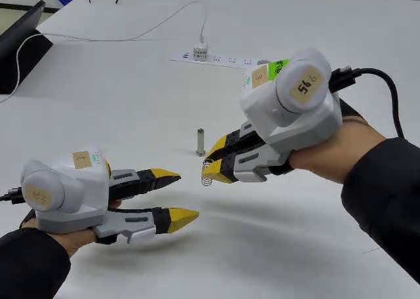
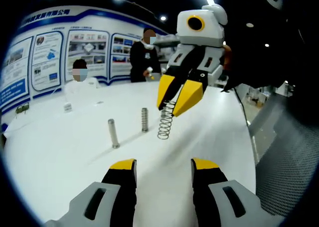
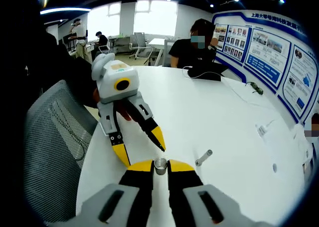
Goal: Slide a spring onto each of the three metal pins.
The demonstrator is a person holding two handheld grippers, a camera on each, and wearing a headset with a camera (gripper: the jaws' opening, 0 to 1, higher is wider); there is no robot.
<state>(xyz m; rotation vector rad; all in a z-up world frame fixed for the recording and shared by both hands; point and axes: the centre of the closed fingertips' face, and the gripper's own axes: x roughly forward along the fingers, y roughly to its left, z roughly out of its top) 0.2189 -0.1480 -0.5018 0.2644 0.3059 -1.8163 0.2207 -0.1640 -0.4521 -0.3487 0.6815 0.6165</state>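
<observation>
The white bench (image 1: pixel 131 96) carries everything, and the bare pin (image 2: pixel 113 133) standing upright on it is the mark to steer by. The left tongs (image 1: pixel 188 194) hang on the near side of that pin, spread wide and holding nothing. The right tongs (image 2: pixel 168 110) are across from them, off to one side of the pin and clear of it, pinched narrow on the top coils of a spring (image 2: pixel 166 121). The spring dangles below the tips at a slant, low over the bench and not above the pin. Just beyond the bare pin stands a second pin (image 2: pixel 144 120) with a spring already round its shaft; it is the only thing here that holds another.

The likely trouble is the slant. If the spring comes over the bare pin tilted, its bottom coil may catch on the pin's top edge, and the spring could buckle or spring out of such a short grip. The pin seems to stand free, so a sideways nudge from the tips might topple it or knock its loaded neighbour. Steadying it with the empty tongs looks wise.
</observation>
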